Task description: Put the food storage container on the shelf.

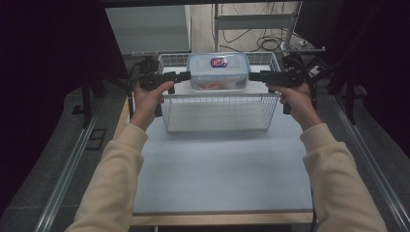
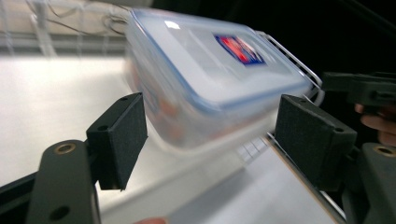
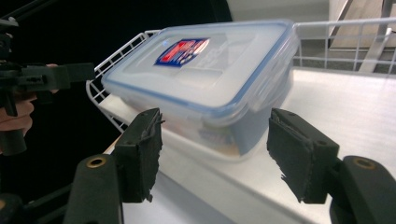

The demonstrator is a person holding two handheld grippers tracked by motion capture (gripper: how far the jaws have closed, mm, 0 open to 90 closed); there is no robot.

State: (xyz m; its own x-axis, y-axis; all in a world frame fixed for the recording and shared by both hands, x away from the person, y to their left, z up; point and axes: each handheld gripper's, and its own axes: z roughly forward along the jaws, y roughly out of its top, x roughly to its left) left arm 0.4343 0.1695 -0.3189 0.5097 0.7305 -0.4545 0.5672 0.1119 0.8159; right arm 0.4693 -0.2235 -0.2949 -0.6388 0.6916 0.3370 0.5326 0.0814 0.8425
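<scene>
1. High view looks forward and down from above the person's side, taking in the grey table [image 1: 217,169].
2. Both gripper views sit close, facing inward from opposite ends, sharing the clear blue-rimmed lidded plastic box [image 2: 210,79] [image 3: 210,79] [image 1: 218,71].

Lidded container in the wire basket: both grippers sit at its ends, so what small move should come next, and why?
Probably shut both grippers on the container. The left gripper and right gripper both stand open, jaws on either side of its ends, so neither grips it yet above the wire basket.

Translucent glossy plastic container [image 1: 218,72], white wire basket [image 1: 216,112], smooth matt table [image 1: 217,169].
</scene>
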